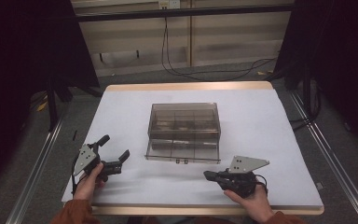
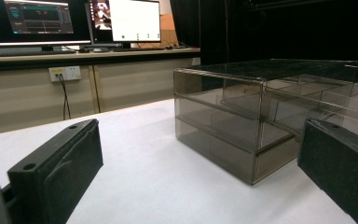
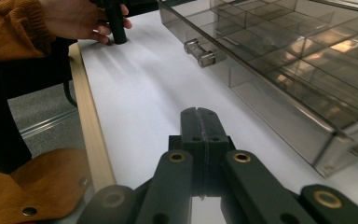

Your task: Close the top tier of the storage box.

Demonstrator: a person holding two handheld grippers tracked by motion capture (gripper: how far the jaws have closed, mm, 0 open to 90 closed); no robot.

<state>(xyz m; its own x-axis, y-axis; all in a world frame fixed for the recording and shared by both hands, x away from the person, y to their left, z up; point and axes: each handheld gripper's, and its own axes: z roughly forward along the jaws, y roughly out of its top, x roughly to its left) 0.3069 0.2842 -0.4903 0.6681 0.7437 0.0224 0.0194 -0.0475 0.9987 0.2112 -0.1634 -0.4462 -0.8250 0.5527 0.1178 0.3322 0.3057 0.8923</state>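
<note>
You held the right tongs point(image 1: 208, 175) pressed together, empty, near the drawer handle point(image 1: 182, 161) of the smoked organizer box point(image 1: 184, 119) at the middle of the worktop point(image 1: 270, 140). Your left tongs point(image 1: 116, 147) stood spread. It was best to approach the handle low and straight, I think.

Smoky grey, see-through drawer box point(image 1: 184, 132) with clear knobs point(image 3: 199, 51). White table cover point(image 1: 135, 100), pale wood edge point(image 1: 186, 86). Black left gripper point(image 1: 116, 154) and right gripper point(image 1: 206, 175), each topped by a grey plate point(image 1: 246, 164). Rust-orange sleeves point(image 3: 9, 25). Beige wall panels point(image 2: 32, 100).
</note>
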